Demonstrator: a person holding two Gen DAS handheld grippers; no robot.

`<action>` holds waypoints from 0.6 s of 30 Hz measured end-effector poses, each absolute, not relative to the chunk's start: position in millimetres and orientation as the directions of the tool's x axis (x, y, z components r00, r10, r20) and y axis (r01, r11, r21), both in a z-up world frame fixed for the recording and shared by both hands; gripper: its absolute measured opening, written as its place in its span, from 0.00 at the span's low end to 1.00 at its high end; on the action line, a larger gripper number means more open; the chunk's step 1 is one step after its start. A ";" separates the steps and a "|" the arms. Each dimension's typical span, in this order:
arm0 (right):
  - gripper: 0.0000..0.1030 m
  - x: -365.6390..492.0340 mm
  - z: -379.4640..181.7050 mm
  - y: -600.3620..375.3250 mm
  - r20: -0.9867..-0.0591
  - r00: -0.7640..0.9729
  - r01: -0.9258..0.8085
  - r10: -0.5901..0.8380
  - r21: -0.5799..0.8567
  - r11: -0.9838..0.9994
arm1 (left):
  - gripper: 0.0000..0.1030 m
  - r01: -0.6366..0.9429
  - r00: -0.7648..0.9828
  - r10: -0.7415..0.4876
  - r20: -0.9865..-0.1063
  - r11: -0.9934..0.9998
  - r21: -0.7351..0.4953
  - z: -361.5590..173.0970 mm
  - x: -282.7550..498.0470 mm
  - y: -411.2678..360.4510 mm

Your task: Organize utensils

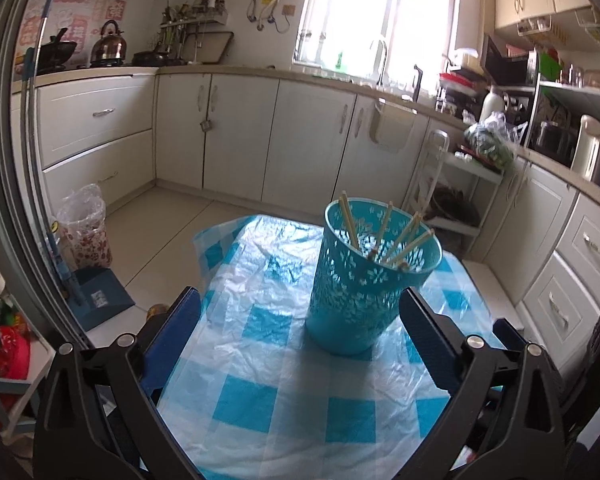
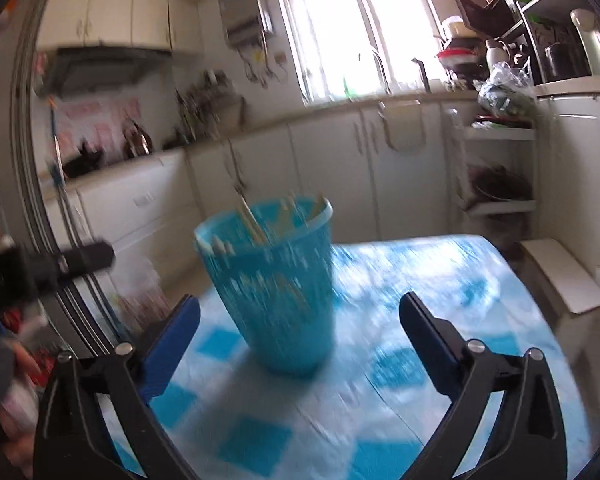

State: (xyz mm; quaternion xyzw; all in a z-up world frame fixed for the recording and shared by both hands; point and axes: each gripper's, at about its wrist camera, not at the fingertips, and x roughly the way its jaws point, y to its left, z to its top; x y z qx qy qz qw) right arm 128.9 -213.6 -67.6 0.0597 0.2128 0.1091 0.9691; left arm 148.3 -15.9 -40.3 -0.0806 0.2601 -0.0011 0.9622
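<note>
Chopsticks (image 1: 384,236) already stand inside the teal holder (image 1: 360,292), several pale wooden sticks leaning at different angles against its rim, with their upper ends poking above the edge. No loose utensil shows anywhere on the tablecloth (image 1: 268,380) in either view, so by my reading the sorting is finished or very nearly so; whether anything lies outside the frames I cannot tell. The left gripper (image 1: 300,328) hangs just short of the holder with its jaws spread wide and nothing between them, the holder sitting ahead and toward its right-hand finger. The right gripper (image 2: 300,332) is likewise wide open and empty, with the holder (image 2: 268,284) ahead of it and a little toward its left-hand finger; that view is smeared by motion blur, so fine detail there is lost. The holder is a tapered plastic cup, wider at the rim than at the base, its wall pierced all over with a small leaf-like cut-out pattern that lets light through. It looks light and rigid, and I judge it would tip easily if knocked high up. The cloth beneath is a thin, glossy plastic sheet in blue-and-white checks, wrinkled and creased, likely slippery under the holder's base. The gripper fingers (image 1: 180,344) carry flat blue pads on black frames.
</note>
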 end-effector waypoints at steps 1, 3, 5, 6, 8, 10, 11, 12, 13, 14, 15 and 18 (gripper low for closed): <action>0.93 127.4 -70.5 -212.9 -0.433 0.875 -0.172 0.216 0.138 0.975 | 0.93 -0.040 0.861 -0.041 -0.508 0.988 -0.148 -40.2 146.4 -17.9; 0.93 125.1 -77.7 -211.3 -0.513 0.847 -0.116 0.142 0.081 0.990 | 0.93 -0.038 0.850 -0.034 -0.525 0.991 -0.125 -39.9 140.9 -20.5; 0.93 123.4 -83.8 -211.1 -0.584 0.807 -0.077 0.087 0.042 0.996 | 0.93 -0.036 0.844 -0.027 -0.536 0.994 -0.106 -38.1 136.1 -22.3; 0.93 121.7 -86.1 -211.4 -0.604 0.794 -0.068 0.072 0.030 0.997 | 0.93 -0.033 0.842 -0.027 -0.538 0.994 -0.100 -37.5 132.8 -23.3; 0.93 114.6 -89.9 -212.0 -0.624 0.780 -0.060 0.053 0.010 0.998 | 0.93 -0.029 0.842 -0.025 -0.538 0.995 -0.091 -35.7 126.0 -23.9; 0.93 106.4 -90.2 -212.6 -0.622 0.781 -0.057 0.046 0.003 0.998 | 0.93 -0.029 0.843 -0.020 -0.537 0.996 -0.083 -34.0 120.9 -23.7; 0.93 102.7 -90.4 -213.1 -0.625 0.779 -0.055 0.043 0.000 0.998 | 0.93 -0.030 0.843 -0.017 -0.538 0.996 -0.079 -33.3 118.4 -23.6; 0.93 99.5 -90.5 -211.7 -0.628 0.777 -0.054 0.042 0.000 0.999 | 0.93 -0.034 0.840 -0.010 -0.542 0.997 -0.071 -32.6 115.4 -23.8; 0.93 97.0 -90.6 -212.5 -0.633 0.773 -0.051 0.042 0.004 0.999 | 0.93 -0.036 0.837 -0.003 -0.547 0.997 -0.062 -31.6 113.8 -24.5; 0.93 95.1 -90.2 -213.5 -0.636 0.771 -0.048 0.042 0.007 0.999 | 0.93 -0.038 0.834 0.003 -0.552 0.998 -0.051 -30.9 112.2 -24.6; 0.93 93.3 -90.1 -214.5 -0.641 0.767 -0.040 0.039 0.012 0.999 | 0.93 -0.041 0.827 0.015 -0.561 0.999 -0.034 -30.9 109.9 -25.6; 0.93 92.2 -90.0 -216.5 -0.667 0.745 -0.011 0.022 0.020 1.000 | 0.93 -0.040 0.813 0.026 -0.582 0.999 -0.010 -32.8 105.4 -25.3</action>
